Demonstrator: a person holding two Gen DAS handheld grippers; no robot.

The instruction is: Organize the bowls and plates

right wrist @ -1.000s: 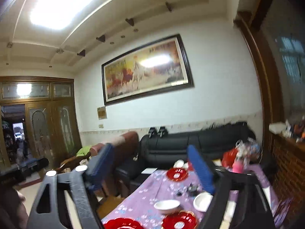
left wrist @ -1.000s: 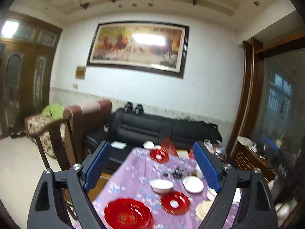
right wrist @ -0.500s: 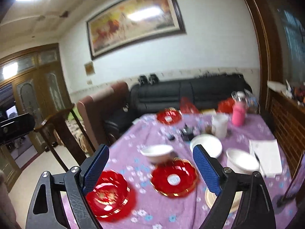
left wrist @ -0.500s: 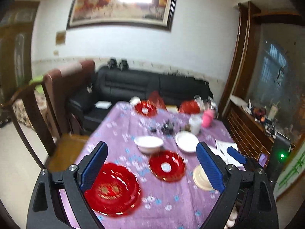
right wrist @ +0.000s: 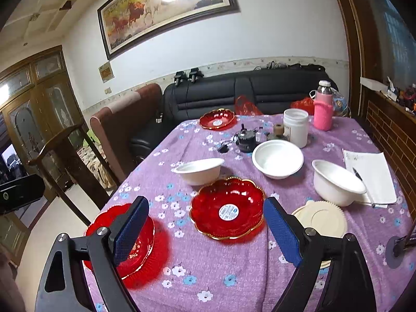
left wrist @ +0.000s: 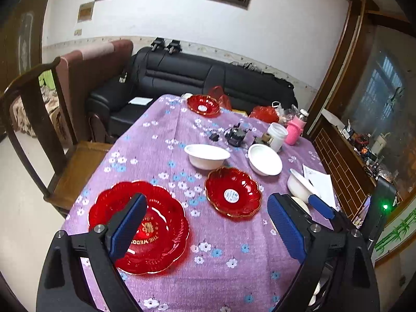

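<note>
On the purple flowered tablecloth [left wrist: 161, 140] lie a large red plate [left wrist: 156, 223] at the near left, a smaller red gold-rimmed plate [left wrist: 232, 192] in the middle and a third red plate [left wrist: 203, 105] at the far end. Three white bowls [right wrist: 199, 170] [right wrist: 277, 158] [right wrist: 336, 182] and a cream plate [right wrist: 322, 218] stand to the right. My left gripper [left wrist: 208, 227] is open and empty above the near edge. My right gripper [right wrist: 208, 231] is open and empty, just short of the middle red plate [right wrist: 227, 208].
A white jar [right wrist: 296, 127], a pink bottle [right wrist: 323, 108], a small dark gadget [right wrist: 245, 136] and red bags stand at the far end. Paper with a pen [right wrist: 369, 176] lies at the right edge. A wooden chair [left wrist: 46, 140] stands left, a black sofa [left wrist: 208, 78] behind.
Both grippers have tilted down from the wall and ceiling toward the table and moved closer to it. The plates and bowls now fill the views. Both stay open.
</note>
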